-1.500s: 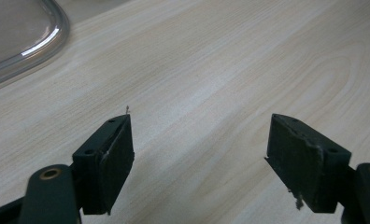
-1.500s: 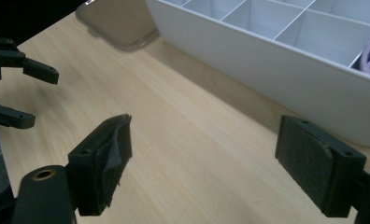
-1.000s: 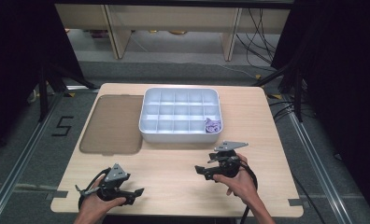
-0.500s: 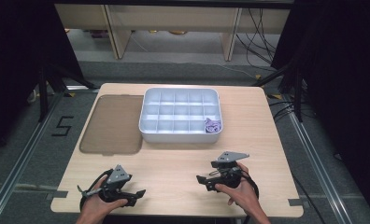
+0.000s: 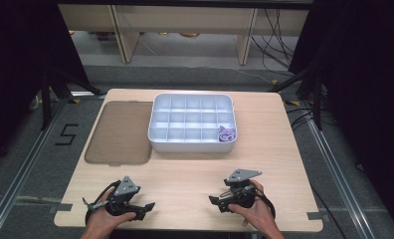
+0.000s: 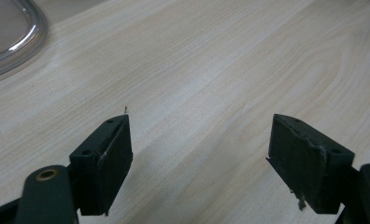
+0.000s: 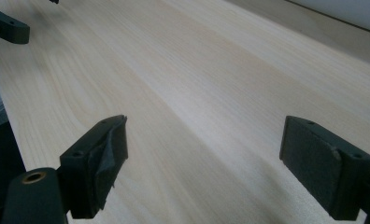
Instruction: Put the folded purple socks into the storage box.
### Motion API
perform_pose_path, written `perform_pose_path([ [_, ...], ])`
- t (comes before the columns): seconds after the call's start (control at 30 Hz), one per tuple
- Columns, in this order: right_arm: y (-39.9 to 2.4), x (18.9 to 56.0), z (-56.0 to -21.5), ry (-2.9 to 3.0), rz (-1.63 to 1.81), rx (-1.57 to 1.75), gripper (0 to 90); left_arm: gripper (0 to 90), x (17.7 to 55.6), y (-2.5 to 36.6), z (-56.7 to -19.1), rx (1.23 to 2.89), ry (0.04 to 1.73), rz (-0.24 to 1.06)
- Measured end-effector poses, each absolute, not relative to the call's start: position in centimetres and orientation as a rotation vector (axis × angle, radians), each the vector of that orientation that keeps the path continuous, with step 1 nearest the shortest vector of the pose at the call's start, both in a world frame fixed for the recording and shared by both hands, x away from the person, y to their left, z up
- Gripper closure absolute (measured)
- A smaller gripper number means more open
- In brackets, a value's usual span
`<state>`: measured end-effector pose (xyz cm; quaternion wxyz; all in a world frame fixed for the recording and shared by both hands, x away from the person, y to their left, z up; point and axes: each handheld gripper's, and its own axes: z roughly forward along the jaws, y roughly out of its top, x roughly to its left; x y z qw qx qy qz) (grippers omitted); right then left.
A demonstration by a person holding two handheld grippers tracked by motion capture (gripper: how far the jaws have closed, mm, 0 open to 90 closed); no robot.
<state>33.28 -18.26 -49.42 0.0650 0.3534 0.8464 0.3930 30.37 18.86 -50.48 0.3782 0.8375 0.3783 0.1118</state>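
Left tongs (image 5: 149,205) low at the near left edge of the pale wooden surface (image 5: 195,174), held in a hand (image 5: 103,221) entering from below. Jaws spread wide in the left gripper view, left tongs (image 6: 199,154) with nothing between the black pads but bare wood grain. Pointing toward the right across the near edge in the high view.

Right tongs (image 5: 213,200) low at the near right part of the same surface, gripped by the other hand (image 5: 252,211), grey three-cornered plate on top. Jaws likewise wide apart in the right gripper view, right tongs (image 7: 204,158) holding nothing, only wood between the pads. Pointing left toward the left tongs, the two well apart.

Farther out, at the middle of the surface, a white plastic tray with a grid of compartments (image 5: 157,142). In its near right corner compartment, a small crumpled purple item (image 5: 227,134), too small to tell more. Well apart from both tongs.

Just beside the tray on its left, touching or nearly so, a flat brownish translucent lid with rounded corners (image 5: 119,133), lying flat; a curved clear edge of it at the top left of the left gripper view (image 6: 15,37).
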Motion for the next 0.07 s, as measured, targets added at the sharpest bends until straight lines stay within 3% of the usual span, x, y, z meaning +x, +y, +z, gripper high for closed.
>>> perform_pose_path([
  [0.07, -18.24, 33.28, -49.44, 2.558, 1.189, 1.069, 16.4, 21.2, 30.48, 19.04, -50.4, 2.166, 0.937, 0.295],
])
